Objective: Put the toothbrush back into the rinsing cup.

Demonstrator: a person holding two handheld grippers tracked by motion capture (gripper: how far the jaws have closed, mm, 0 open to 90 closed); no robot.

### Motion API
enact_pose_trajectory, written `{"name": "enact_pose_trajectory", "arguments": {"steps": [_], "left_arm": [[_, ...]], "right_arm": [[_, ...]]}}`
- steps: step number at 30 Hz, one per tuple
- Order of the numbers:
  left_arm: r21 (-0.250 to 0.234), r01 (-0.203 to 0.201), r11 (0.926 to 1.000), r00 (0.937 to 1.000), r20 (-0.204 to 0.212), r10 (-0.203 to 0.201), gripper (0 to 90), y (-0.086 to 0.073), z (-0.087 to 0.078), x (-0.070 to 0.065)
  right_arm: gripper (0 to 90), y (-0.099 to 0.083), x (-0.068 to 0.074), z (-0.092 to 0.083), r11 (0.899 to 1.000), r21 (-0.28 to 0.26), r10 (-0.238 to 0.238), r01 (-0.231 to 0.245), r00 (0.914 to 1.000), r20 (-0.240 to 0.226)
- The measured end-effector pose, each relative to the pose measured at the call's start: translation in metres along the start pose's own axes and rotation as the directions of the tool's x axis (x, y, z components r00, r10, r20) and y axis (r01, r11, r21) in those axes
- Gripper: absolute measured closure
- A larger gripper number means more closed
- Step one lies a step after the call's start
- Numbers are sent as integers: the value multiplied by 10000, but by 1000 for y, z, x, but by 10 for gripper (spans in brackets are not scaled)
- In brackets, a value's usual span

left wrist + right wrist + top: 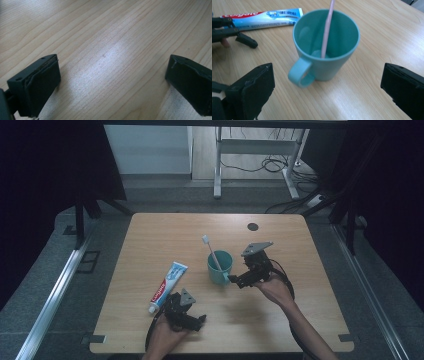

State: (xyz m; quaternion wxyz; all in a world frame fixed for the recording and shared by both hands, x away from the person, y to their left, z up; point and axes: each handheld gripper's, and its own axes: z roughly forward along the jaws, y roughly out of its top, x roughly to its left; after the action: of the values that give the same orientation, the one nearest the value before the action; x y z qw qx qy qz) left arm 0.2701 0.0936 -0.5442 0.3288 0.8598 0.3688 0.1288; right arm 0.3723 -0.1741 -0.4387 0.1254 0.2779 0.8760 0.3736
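Teal cup (327,47) with its toothbrush (327,30) waits between the wide-open right tongs (327,87), which should squeeze next; left tongs (112,82) rest open.

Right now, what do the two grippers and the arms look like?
Both the left gripper and right gripper are black, each with two blocky jaws and a grey three-cornered plate on top. A black cable trails from each along the forearm. No sleeves show on either forearm.
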Motion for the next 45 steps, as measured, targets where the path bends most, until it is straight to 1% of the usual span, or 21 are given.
{"name": "enact_pose_trajectory", "arguments": {"steps": [10, 17, 18, 21, 24, 25, 28, 29, 30, 31, 33, 34, 36, 38, 45], "left_arm": [[-14, 6, 10000, 10000, -2, -6, 0, 0, 0, 0], [-20, -7, 10000, 10000, -5, 7, 0, 0, 0, 0], [-20, -7, 10000, 10000, -5, 7, 0, 0, 0, 0], [-18, 13, 10000, 10000, -7, -13, 0, 0, 0, 0], [-10, 8, 10000, 10000, -4, -8, 0, 0, 0, 0], [-19, 20, 10000, 10000, -1, -20, 0, 0, 0, 0], [-21, 12, 10000, 10000, -5, -12, 0, 0, 0, 0], [-19, -6, 10000, 10000, -5, 6, 0, 0, 0, 0], [-19, -6, 10000, 10000, -5, 6, 0, 0, 0, 0], [-23, -5, 10000, 10000, -8, 5, 0, 0, 0, 0], [-25, 7, 10000, 10000, -13, -7, 0, 0, 0, 0], [-25, 7, 10000, 10000, -13, -7, 0, 0, 0, 0], [-27, 6, 10000, 10000, -9, -6, 0, 0, 0, 0], [-26, 34, 10000, 10000, -4, -34, 0, 0, 0, 0], [-27, 56, 10000, 10000, -5, -56, 0, 0, 0, 0]], "right_arm": [[0, -27, -5, -9, 9996, 199, 174, -179, 9995, 256], [0, -44, -5, -17, 9995, 180, 260, -267, 9990, 372], [0, -44, -5, -17, 9995, 180, 260, -267, 9990, 372], [0, -54, -5, -20, 9994, 169, 305, -313, 9985, 465], [0, -58, -5, -22, 9993, 161, 337, -345, 9981, 507], [0, -64, -5, -23, 9991, 179, 385, -396, 9977, 551], [0, -71, -5, -25, 9986, 171, 492, -502, 9973, 536], [0, -74, -5, -25, 9983, 167, 556, -567, 9967, 599], [0, -74, -5, -25, 9983, 167, 556, -567, 9967, 599], [0, -80, -5, -27, 9979, 139, 617, -626, 9964, 586], [0, -84, -5, -27, 9975, 121, 693, -701, 9958, 598], [0, -84, -5, -27, 9975, 121, 693, -701, 9958, 598], [0, -93, -4, -29, 9967, 80, 799, -805, 9947, 644], [0, -99, -4, -29, 9962, 63, 865, -871, 9944, 615], [0, -116, -2, -29, 9944, 84, 1047, -1055, 9918, 729]]}}
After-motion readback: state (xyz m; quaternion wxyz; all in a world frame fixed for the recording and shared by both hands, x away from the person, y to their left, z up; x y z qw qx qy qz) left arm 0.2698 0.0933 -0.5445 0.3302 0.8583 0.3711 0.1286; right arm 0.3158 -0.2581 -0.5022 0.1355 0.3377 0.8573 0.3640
